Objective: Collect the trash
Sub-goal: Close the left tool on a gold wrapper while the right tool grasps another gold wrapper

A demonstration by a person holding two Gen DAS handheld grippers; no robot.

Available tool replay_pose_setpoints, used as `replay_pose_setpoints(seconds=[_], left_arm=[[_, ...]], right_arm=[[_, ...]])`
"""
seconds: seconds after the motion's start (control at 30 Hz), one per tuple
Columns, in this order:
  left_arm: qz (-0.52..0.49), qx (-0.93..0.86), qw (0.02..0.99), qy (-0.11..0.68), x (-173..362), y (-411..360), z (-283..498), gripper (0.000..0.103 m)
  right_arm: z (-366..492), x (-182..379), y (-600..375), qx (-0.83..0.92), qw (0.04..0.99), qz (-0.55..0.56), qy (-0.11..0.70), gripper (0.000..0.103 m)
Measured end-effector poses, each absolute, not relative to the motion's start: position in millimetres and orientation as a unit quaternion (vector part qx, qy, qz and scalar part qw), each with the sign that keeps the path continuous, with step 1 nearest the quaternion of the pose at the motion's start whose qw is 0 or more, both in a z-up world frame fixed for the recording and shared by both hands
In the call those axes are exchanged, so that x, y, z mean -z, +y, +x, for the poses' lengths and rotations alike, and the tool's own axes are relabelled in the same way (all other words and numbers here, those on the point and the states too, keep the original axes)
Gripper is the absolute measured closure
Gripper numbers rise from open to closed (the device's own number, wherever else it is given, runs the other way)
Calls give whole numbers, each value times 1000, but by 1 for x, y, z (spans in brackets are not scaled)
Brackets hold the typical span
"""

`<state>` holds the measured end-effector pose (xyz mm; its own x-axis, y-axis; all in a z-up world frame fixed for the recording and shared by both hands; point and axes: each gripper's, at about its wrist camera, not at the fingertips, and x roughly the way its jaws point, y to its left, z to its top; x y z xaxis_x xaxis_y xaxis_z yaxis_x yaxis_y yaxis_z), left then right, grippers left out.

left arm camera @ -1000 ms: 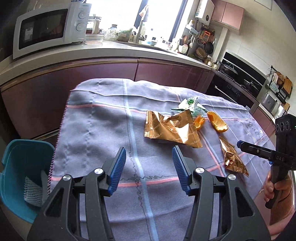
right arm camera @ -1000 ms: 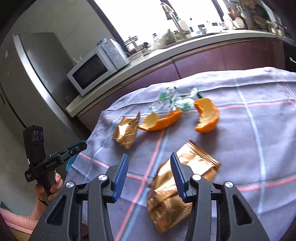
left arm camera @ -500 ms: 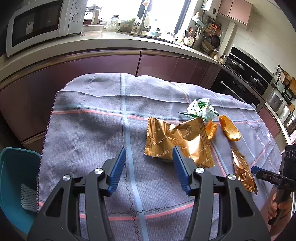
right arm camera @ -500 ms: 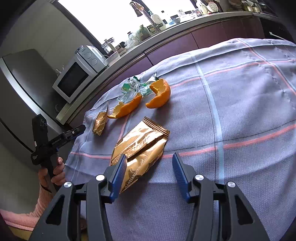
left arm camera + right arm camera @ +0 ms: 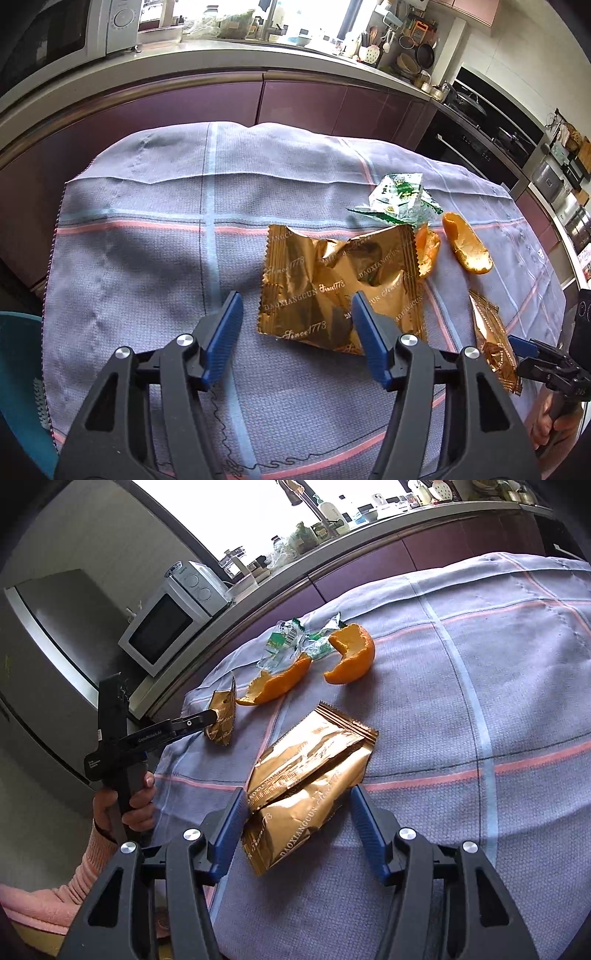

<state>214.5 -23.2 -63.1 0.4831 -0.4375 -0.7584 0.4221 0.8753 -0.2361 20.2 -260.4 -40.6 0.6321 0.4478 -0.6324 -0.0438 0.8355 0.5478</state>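
Gold wrapper [image 5: 340, 291] partly hides an orange peel [image 5: 428, 247]; left gripper [image 5: 297, 332] and right gripper [image 5: 295, 827] gape wide.

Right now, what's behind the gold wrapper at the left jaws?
A green-and-white wrapper on the cloth, and an orange peel piece partly hidden by the right edge of the gold wrapper. Anything under it is covered.

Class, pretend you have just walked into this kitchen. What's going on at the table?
A person is clearing trash off a cloth-covered table with two handheld grippers. The left gripper, open, points at one gold wrapper. The right gripper, open, straddles the other gold wrapper. Nothing is gripped yet. Orange peels and a green wrapper lie further back.
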Motion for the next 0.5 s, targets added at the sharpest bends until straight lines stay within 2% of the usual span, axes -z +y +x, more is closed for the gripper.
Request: replay_pose_setpoints(seconds=[0.07,0.3,0.37,0.5], left_arm=[[-10,253,860,443,63,-26,212,45],[-11,250,861,443,62,-30,203,71],[-13,252,862,439,60,-30,198,78],[-22,258,866,428,53,-27,187,86]], right_arm=[[22,41,-260,-142,869,249,404,46],[28,39,-254,-146,870,244,404,47],[29,39,-255,-146,869,247,404,50],[28,45,-260,-151,861,270,404,69]])
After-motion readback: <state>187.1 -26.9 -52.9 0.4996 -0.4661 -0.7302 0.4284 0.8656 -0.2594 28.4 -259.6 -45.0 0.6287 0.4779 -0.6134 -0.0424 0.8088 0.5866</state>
